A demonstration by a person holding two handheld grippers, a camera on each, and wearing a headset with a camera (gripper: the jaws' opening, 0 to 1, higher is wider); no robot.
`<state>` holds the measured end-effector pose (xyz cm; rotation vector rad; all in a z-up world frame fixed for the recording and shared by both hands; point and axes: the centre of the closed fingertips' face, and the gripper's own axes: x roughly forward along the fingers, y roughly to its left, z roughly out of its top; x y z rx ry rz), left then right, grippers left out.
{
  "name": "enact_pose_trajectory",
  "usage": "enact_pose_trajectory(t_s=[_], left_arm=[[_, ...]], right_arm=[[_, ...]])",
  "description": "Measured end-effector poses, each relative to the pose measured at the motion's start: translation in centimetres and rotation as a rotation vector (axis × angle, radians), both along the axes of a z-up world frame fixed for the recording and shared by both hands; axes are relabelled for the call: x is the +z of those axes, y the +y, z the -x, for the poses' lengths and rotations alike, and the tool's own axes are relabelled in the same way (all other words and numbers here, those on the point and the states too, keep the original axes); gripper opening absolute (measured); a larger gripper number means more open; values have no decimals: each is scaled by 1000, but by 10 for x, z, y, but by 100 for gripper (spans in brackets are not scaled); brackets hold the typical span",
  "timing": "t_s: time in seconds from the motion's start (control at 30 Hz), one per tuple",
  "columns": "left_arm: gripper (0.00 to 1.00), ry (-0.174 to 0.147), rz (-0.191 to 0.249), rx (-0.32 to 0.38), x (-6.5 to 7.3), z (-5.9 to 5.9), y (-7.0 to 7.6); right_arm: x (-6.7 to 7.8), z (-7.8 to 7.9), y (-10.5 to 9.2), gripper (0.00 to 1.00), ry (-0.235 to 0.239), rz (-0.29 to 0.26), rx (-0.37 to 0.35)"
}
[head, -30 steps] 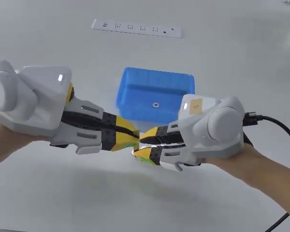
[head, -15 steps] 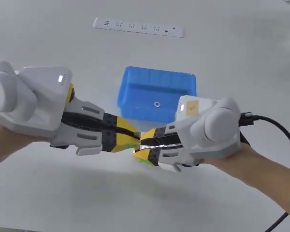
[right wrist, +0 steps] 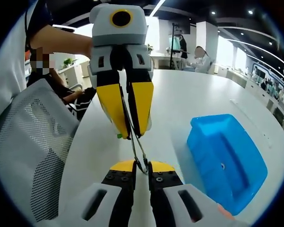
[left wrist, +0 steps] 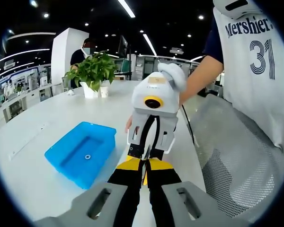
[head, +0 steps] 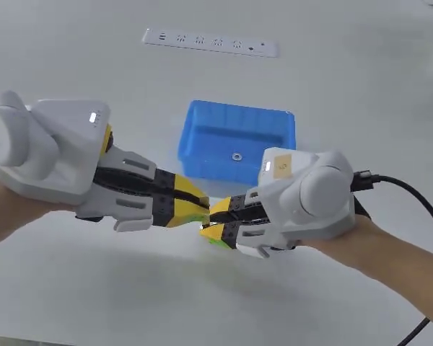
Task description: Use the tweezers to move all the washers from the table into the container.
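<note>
Judging by the head view, a hand-over is under way: the left gripper (head: 203, 205) and right gripper (head: 211, 220) meet tip to tip just near of the blue container (head: 202, 167), where one washer (head: 236, 156) lies; a power strip (head: 211, 42) sits far behind. The left gripper view has its jaws pinched nearly together. In the right gripper view the tweezers (right wrist: 134, 146) run from the left's yellow jaws into the right's clenched jaws, so both seem to clamp them; next, one must let go, and nothing blocks the way to the container.
</note>
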<state>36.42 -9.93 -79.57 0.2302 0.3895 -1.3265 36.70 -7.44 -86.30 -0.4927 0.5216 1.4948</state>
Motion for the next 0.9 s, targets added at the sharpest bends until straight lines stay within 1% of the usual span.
enact_pose_trajectory(t_s=[0.1, 0.17, 0.27, 0.53, 0.6, 0.63, 0.7, 0.87, 0.9], left_arm=[[7, -1, -5, 1, 0, 0, 0], [7, -2, -8, 1, 1, 0, 0], [7, -7, -17, -3, 2, 1, 0], [7, -37, -24, -9, 15, 2, 1], [7, -47, -29, -13, 19, 2, 1], [7, -58, -33, -15, 22, 2, 1], [7, -70, -35, -18, 26, 1, 0], [7, -112, -40, -31, 44, -3, 0], [7, -116, -39, -32, 46, -4, -1]], right_arm=[[0, 0, 0, 11, -11, 6, -2], [1, 2, 1, 10, -8, 6, 5], [2, 3, 0, 10, -17, 6, 9], [15, 1, 1, 10, -38, -13, 8], [19, 0, 1, 10, -53, -16, 9], [22, -1, 1, 10, -67, -17, 8], [27, -2, 1, 10, -74, -22, 5], [44, -9, 0, 10, -111, -43, -3], [47, -10, -1, 10, -117, -46, -6]])
